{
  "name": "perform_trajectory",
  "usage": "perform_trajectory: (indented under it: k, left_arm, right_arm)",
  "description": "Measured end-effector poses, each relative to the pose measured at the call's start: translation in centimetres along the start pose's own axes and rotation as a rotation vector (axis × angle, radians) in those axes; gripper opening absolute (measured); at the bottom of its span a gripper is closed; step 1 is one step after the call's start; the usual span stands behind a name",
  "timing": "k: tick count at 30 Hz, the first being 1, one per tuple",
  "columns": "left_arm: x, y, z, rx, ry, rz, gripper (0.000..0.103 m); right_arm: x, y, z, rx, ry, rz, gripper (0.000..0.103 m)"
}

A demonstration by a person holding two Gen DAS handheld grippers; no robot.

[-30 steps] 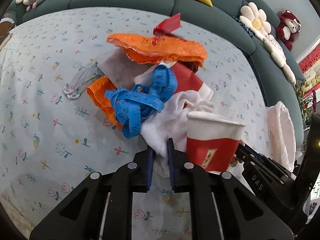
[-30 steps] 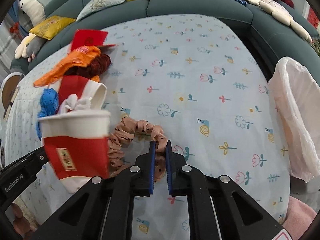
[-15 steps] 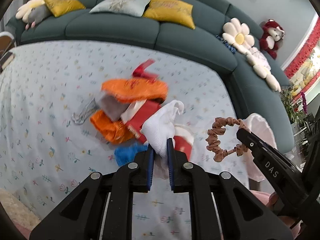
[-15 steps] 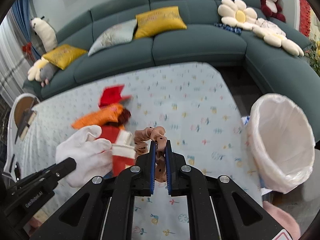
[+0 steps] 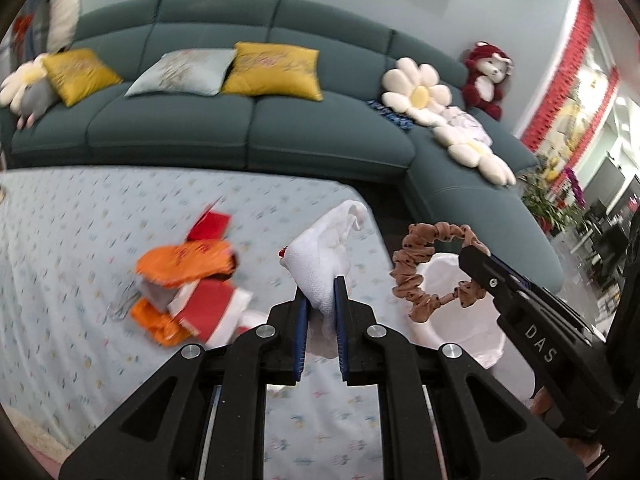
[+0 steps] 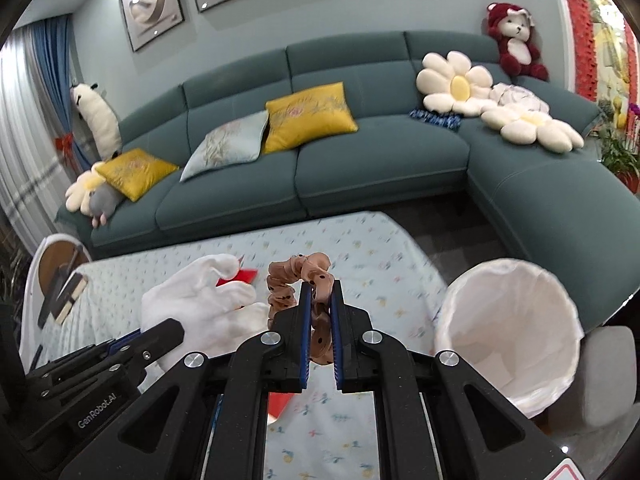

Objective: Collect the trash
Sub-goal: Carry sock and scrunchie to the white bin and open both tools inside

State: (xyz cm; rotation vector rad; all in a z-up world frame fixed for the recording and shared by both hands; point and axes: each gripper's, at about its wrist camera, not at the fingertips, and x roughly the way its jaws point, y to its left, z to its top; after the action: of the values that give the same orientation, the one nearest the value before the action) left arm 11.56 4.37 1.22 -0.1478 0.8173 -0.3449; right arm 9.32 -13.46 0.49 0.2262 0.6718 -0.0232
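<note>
My left gripper (image 5: 322,282) is shut on a crumpled white cloth (image 5: 320,260), held high above the flowered table (image 5: 80,240). My right gripper (image 6: 319,288) is shut on a brown dotted scrunchie (image 6: 296,276). In the left wrist view the scrunchie (image 5: 416,276) hangs to the right, in front of the white-lined trash bin (image 5: 460,320). In the right wrist view the white cloth (image 6: 200,304) shows at lower left and the bin (image 6: 508,328) stands at right, beside the table's edge. A pile of orange cloth (image 5: 188,264), red paper (image 5: 210,226) and a red-and-white cup (image 5: 216,308) lies on the table.
A teal corner sofa (image 6: 360,168) with yellow and pale cushions, flower pillows and a red plush bear (image 6: 514,40) wraps the far and right sides. A white chair (image 6: 52,280) stands at the table's left end. A grey stool (image 6: 608,380) sits right of the bin.
Both grippers rose well above the table, each carrying its load. The cloth came up off the pile, the scrunchie off the tablecloth. The bin and sofa now fill more of the views.
</note>
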Motion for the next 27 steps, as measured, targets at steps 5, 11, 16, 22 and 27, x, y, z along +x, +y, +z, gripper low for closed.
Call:
perform_trajectory:
  k: [5,11,16,22,27]
  left_arm:
    - [0.3,-4.6,1.1,0.078,-0.019,-0.038,0.012]
    - [1.3,-9.4,1.6,0.156,-0.017,-0.078,0.012]
    - [3.0,-13.2,1.4,0.204,0.004,-0.12,0.012]
    - [5.4,-16.2,1.1,0.241,0.044,-0.145,0.012]
    - [7.6,-18.3,0.5,0.274,0.078,-0.156,0.012]
  right_arm:
    - [-1.9,-3.0,1.1,0.034,-0.044,-0.029,0.008]
    - [-3.5,-7.4,1.9,0.073,-0.078,-0.08,0.008]
    - [-4.1,-11.0,2.2,0.1,-0.087,-0.124,0.008]
    - [-3.9,-15.1,1.9,0.142,-0.078,-0.177,0.008]
    - [-3.3,-18.2,1.3,0.19,-0.06,-0.204,0.008]
